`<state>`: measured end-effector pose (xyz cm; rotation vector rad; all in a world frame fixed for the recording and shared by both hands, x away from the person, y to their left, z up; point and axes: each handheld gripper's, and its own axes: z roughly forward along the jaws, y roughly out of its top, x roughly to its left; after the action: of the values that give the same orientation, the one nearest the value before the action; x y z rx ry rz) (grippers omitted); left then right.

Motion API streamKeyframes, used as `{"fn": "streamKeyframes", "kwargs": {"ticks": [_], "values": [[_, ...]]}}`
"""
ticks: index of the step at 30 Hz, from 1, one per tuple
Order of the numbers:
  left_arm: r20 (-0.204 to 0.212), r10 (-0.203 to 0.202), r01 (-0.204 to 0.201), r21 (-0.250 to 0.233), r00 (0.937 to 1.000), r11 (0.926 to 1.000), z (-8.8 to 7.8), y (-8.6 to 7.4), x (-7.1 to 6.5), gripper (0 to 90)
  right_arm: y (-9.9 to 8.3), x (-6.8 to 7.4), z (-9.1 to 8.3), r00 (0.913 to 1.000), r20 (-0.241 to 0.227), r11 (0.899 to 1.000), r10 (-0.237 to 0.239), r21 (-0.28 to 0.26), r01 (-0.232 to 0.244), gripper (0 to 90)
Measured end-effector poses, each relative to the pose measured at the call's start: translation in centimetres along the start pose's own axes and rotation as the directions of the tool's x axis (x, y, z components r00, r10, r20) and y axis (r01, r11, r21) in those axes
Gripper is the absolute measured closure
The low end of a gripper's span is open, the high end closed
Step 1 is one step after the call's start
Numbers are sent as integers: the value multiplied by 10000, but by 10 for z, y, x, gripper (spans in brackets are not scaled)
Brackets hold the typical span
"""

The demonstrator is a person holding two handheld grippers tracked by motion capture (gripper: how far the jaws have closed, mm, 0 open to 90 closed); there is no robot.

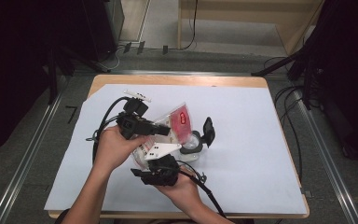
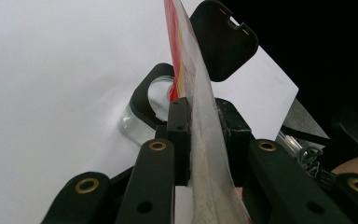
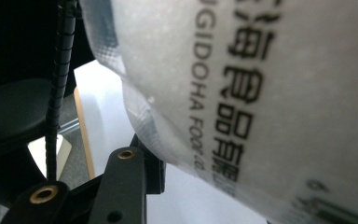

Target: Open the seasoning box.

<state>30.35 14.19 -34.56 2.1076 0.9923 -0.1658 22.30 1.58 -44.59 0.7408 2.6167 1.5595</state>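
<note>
A clear plastic pouch [image 1: 182, 122] with a red label and black print is held up over the table between both grippers. My left gripper [image 1: 165, 130] comes in from the left, and in its own view its pads are shut on the pouch's edge [image 2: 205, 116]. My right gripper [image 1: 154, 157] reaches up from below. In its view the printed pouch [image 3: 261, 93] lies against one black finger [image 3: 126, 182], while the other finger is hidden behind the pouch. A glass jar [image 1: 193, 147] stands just right of the pouch with its black hinged lid [image 1: 209, 130] flipped open.
A white sheet [image 1: 251, 154] covers the wooden table, with bare room to the right and at the back. Cables trail from both grippers toward the front edge. In the left gripper view the jar [image 2: 137, 123] and its lid [image 2: 223, 39] sit just beyond the jaws.
</note>
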Motion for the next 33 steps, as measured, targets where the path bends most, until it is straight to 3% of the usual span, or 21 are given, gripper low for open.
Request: {"fn": "streamKeyframes", "kwargs": {"ticks": [19, 33], "values": [[-68, -127, 124, -355, 9999, 9993, 1, -3, -7, 745, 0, 1, -6, 9992, -402, 9999, 80, 75, -77, 627], [-9, -187, 186, -220, 9998, 9996, 0, 3, -5, 749, 4, 0, -6, 9976, -680, 10000, 85, 35, -83, 622]]}}
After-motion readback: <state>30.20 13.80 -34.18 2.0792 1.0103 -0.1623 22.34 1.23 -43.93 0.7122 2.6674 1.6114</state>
